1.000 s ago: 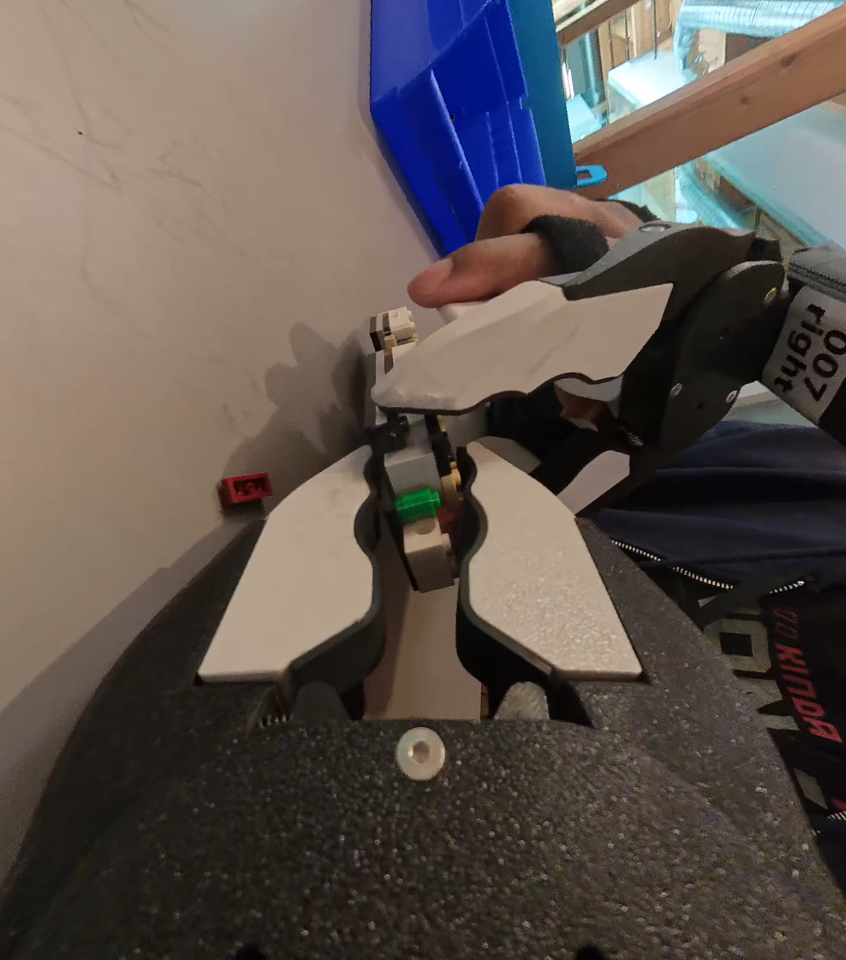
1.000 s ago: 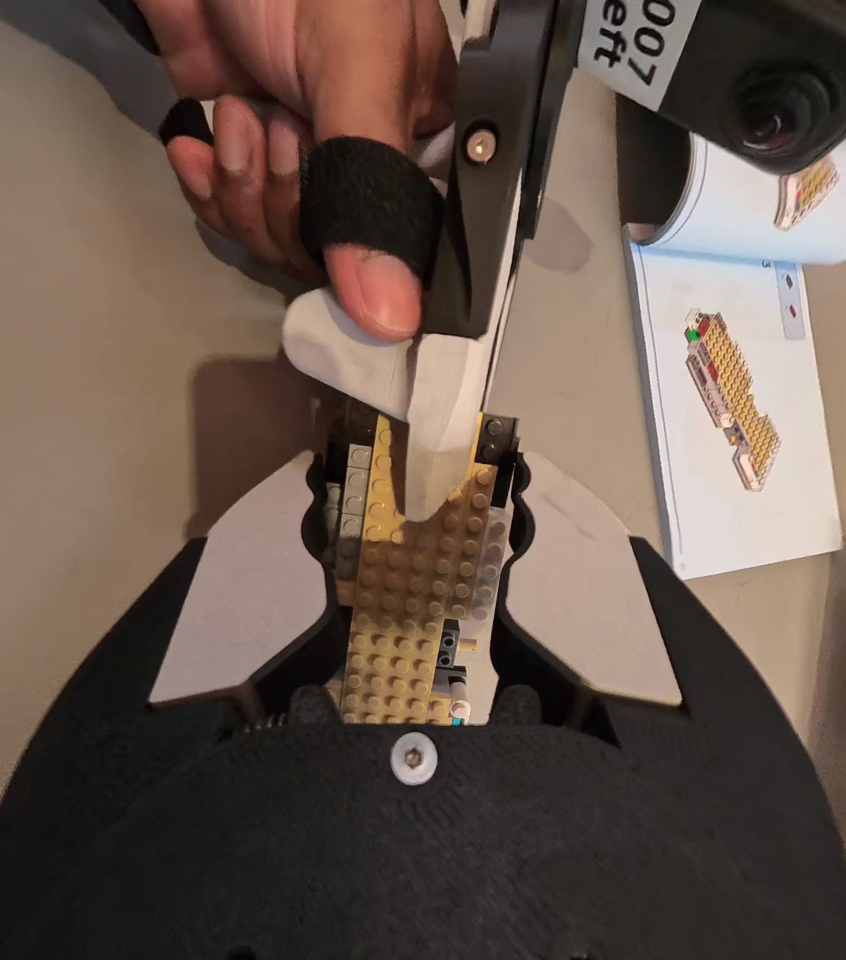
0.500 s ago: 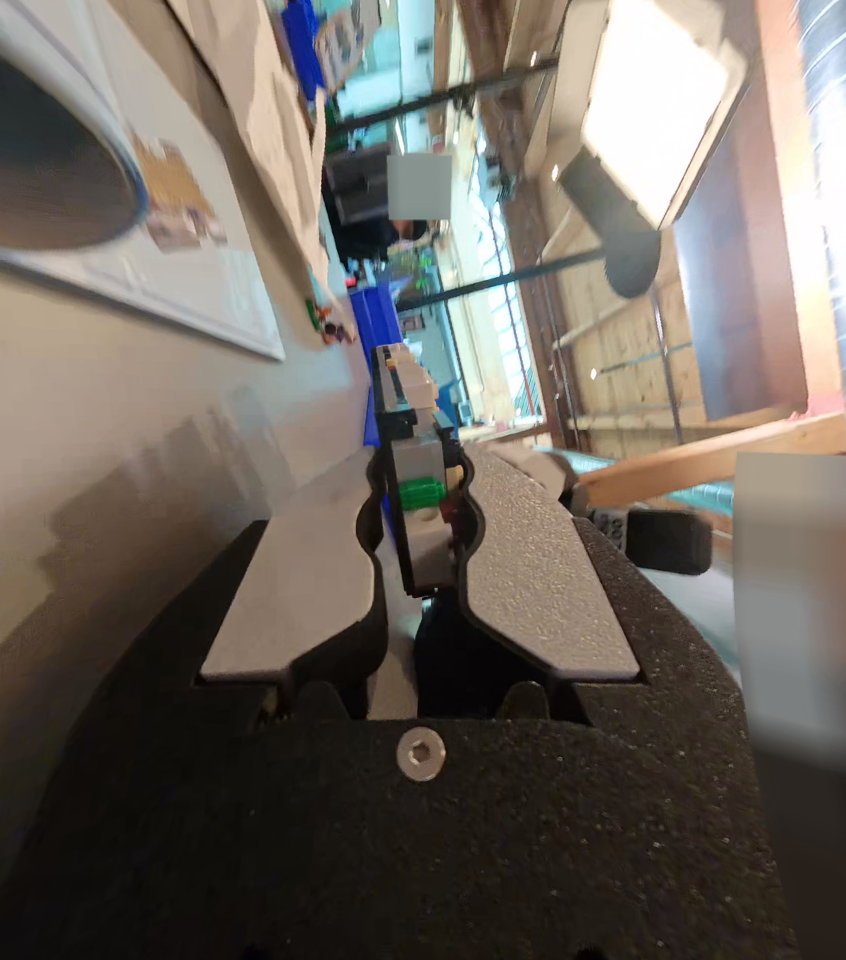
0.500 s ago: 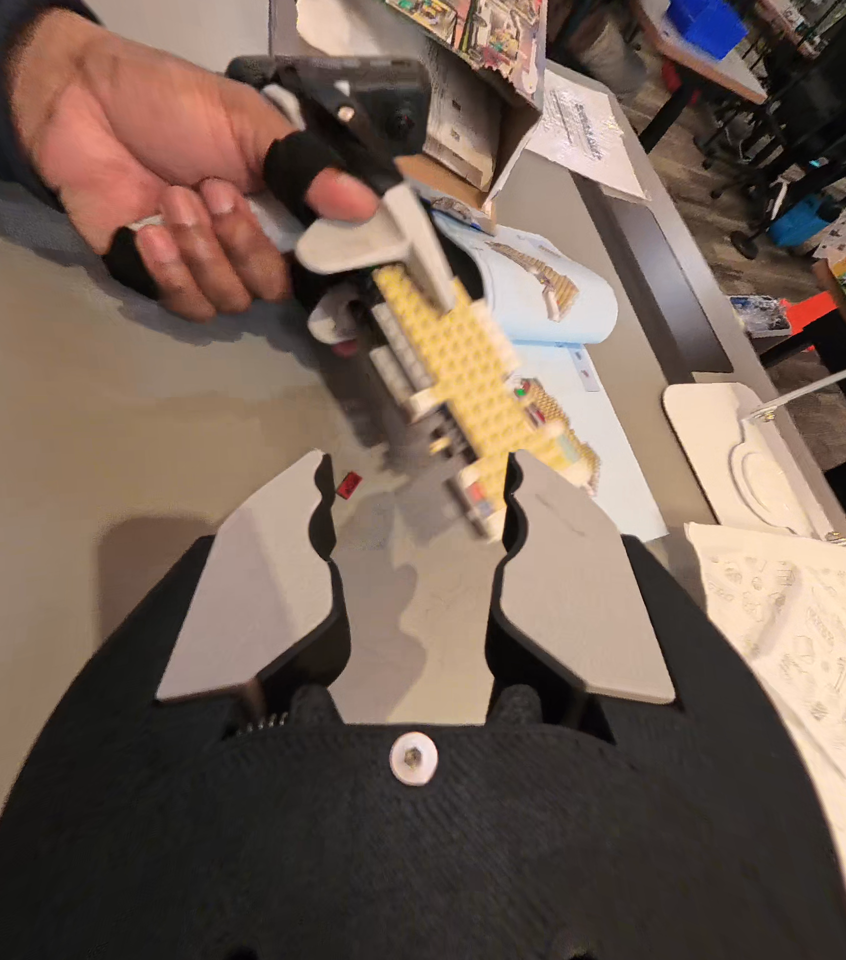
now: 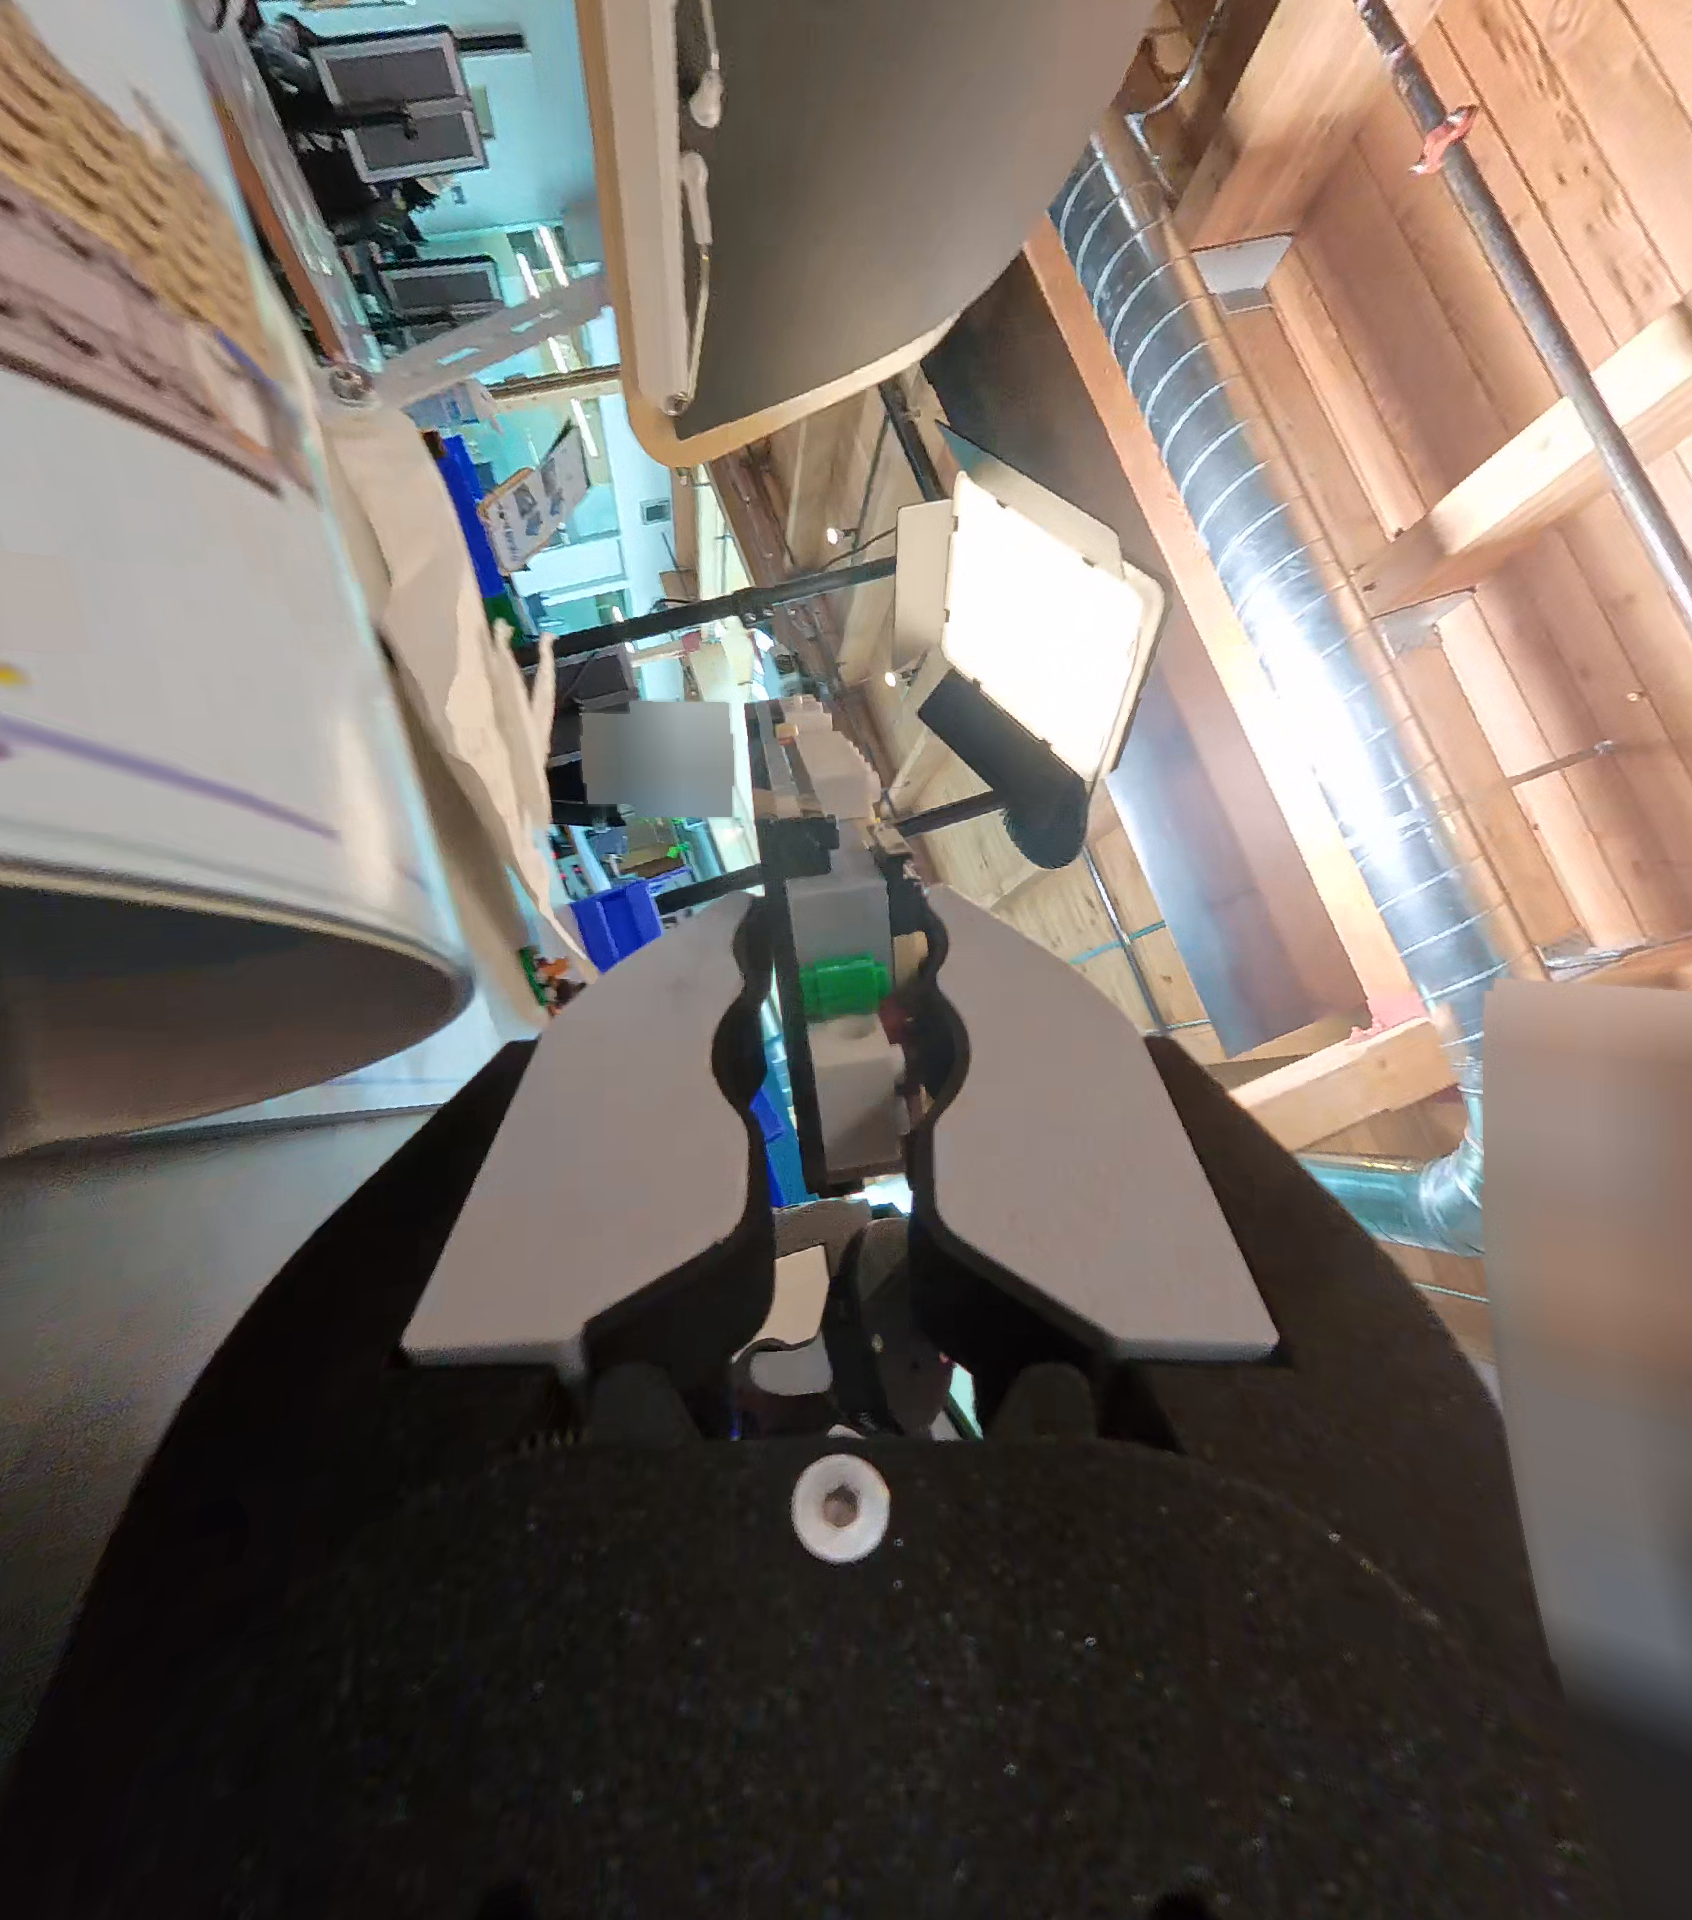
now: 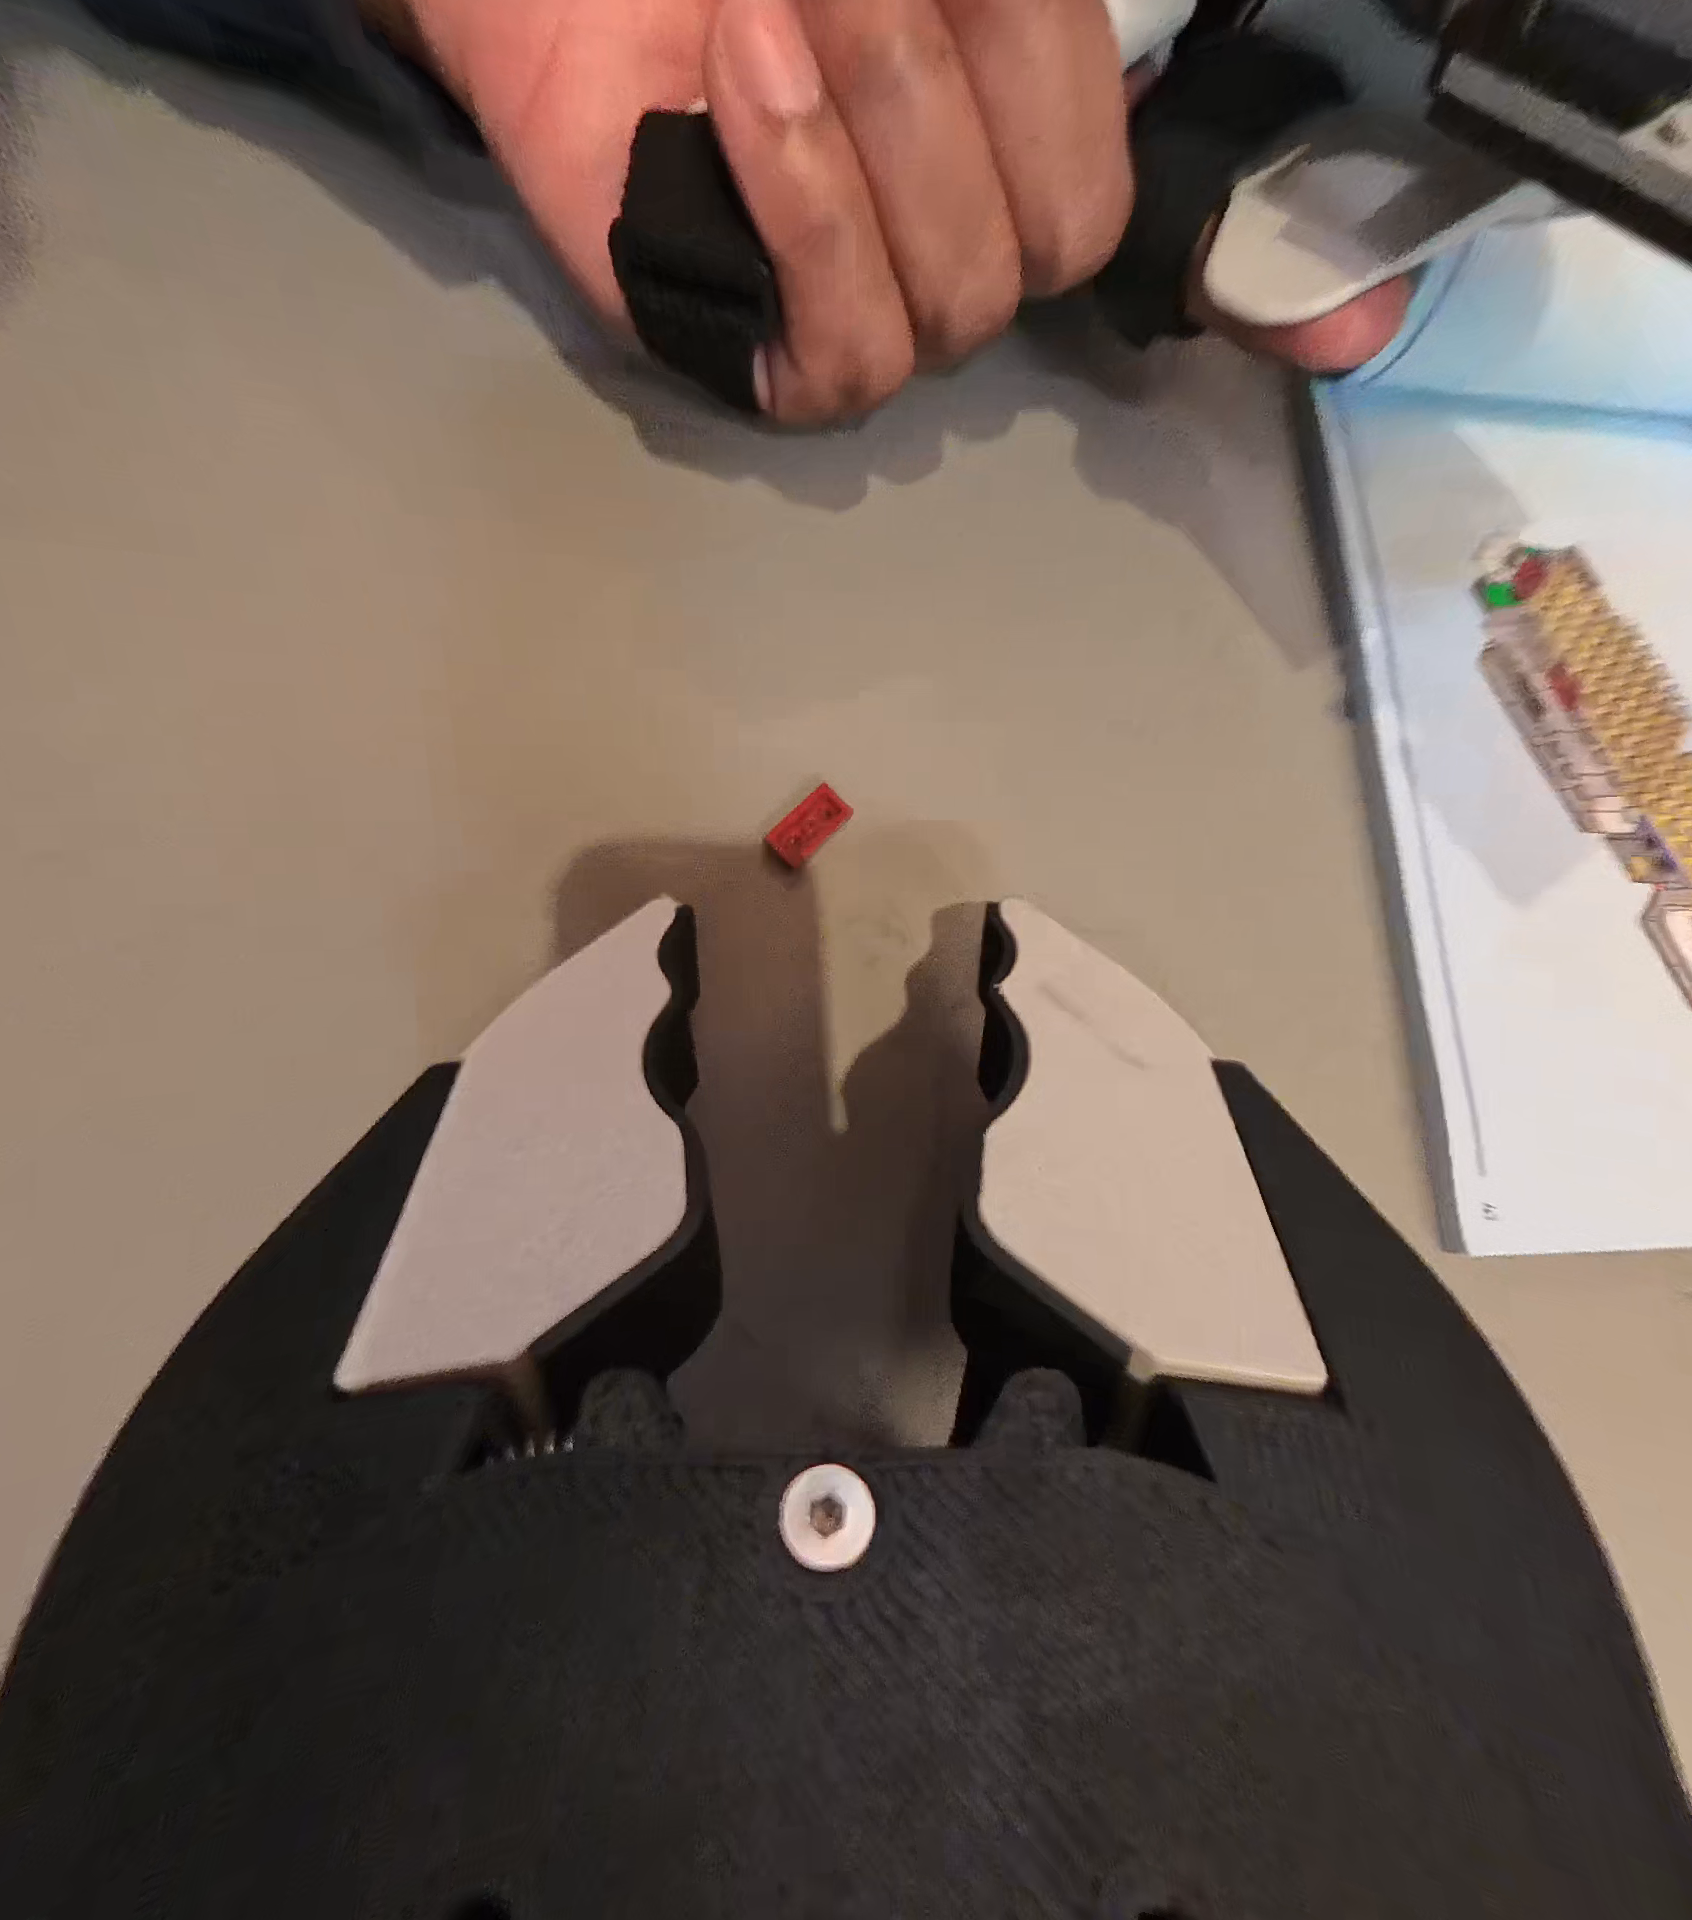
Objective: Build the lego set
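My left gripper (image 5: 840,920) is shut on a long brick model (image 5: 837,935) of grey, black, tan and white bricks with a green piece, held edge-on and lifted off the table. The model's far end (image 6: 1642,114) shows at the top right of the right wrist view, beside the hand (image 6: 821,177) that holds the left gripper. My right gripper (image 6: 831,914) is open and empty just above the beige table (image 6: 250,675). A small red brick (image 6: 810,825) lies on the table a little beyond its fingertips.
An open instruction booklet (image 6: 1569,831) with a picture of the model lies to the right; it also shows curled at the left of the left wrist view (image 5: 94,623). Crumpled white paper (image 5: 468,665) lies behind it. A lamp (image 5: 1029,634) and wooden beams hang overhead.
My right gripper let go of the brick model, drew back and now points down at the red brick with its jaws narrower. My left gripper swung away with the model still in its grasp.
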Tool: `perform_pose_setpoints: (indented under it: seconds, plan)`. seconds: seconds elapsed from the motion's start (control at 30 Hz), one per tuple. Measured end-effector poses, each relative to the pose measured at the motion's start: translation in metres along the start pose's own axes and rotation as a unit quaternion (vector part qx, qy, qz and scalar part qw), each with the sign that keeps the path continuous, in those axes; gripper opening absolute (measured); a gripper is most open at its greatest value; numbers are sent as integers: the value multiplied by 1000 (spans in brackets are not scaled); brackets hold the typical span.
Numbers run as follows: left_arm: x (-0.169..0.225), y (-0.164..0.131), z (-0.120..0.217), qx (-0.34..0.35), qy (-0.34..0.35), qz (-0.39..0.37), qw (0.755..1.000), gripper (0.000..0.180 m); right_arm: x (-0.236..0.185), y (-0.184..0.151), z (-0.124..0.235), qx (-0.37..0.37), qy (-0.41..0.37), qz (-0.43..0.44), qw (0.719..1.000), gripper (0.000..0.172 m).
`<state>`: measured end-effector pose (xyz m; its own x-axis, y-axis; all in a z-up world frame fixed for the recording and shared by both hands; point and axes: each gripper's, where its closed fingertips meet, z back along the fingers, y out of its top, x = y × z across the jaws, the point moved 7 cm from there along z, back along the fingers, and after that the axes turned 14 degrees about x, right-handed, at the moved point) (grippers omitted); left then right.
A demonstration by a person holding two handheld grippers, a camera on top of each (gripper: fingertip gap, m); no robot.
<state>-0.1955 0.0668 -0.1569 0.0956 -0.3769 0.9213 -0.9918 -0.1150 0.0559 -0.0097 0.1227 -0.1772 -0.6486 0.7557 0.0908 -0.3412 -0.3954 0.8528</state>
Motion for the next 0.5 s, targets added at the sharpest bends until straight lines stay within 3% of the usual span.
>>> perform_pose_setpoints:
  seconds: [0.27,0.5]
  plan:
    - [-1,10,4,14,14,-20,1000,26,10,3,-9,-3,48,3,999,49]
    - [-4,-7,4,-5,42,12,999,25,11,4,-7,10,-12,32,999,40]
